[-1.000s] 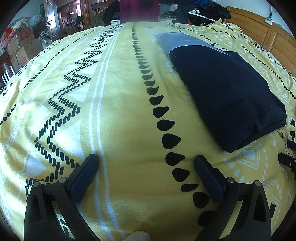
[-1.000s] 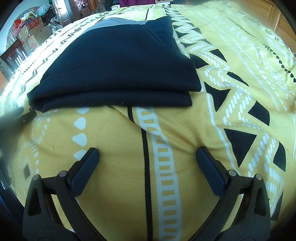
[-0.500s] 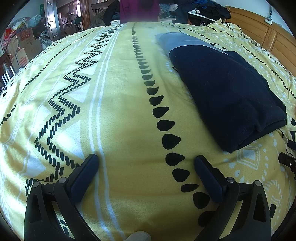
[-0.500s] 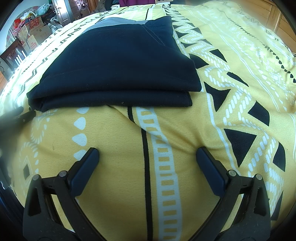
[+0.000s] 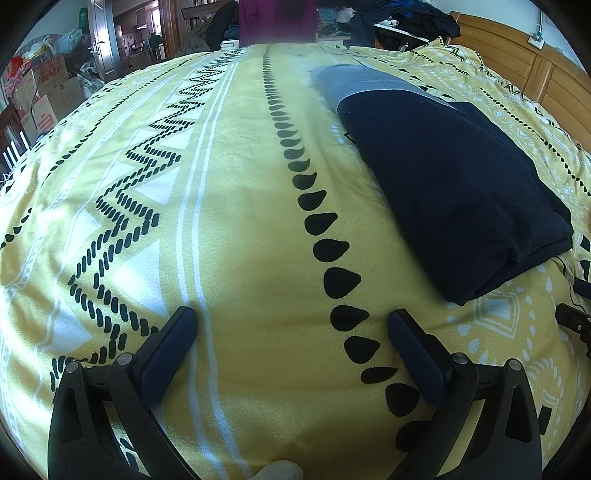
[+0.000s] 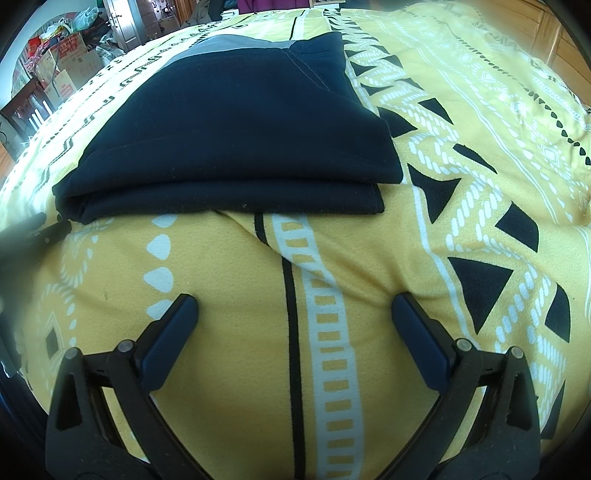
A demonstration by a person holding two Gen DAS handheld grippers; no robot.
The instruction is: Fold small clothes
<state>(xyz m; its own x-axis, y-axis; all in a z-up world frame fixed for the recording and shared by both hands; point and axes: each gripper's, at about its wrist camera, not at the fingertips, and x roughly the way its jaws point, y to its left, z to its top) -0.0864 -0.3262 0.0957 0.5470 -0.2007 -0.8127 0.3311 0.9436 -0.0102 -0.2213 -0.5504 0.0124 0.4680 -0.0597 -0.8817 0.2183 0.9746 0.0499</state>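
Observation:
A dark navy garment with a grey band at its far end lies folded flat on the yellow patterned bedspread [image 5: 229,229]. In the left wrist view the garment [image 5: 454,184] is to the right of my left gripper [image 5: 291,317], which is open over bare bedspread with nothing between its fingers. In the right wrist view the garment [image 6: 236,129] lies straight ahead, its near folded edge a short way beyond my right gripper [image 6: 295,306]. That gripper is open too and holds nothing. The bedspread [image 6: 461,236] wrinkles slightly just in front of the fold.
A wooden headboard [image 5: 535,74] runs along the right side. Dark clothes [image 5: 413,18] are piled at the far end, beside a person in a magenta top [image 5: 277,22]. Cardboard boxes [image 5: 44,99] and a doorway stand at the far left.

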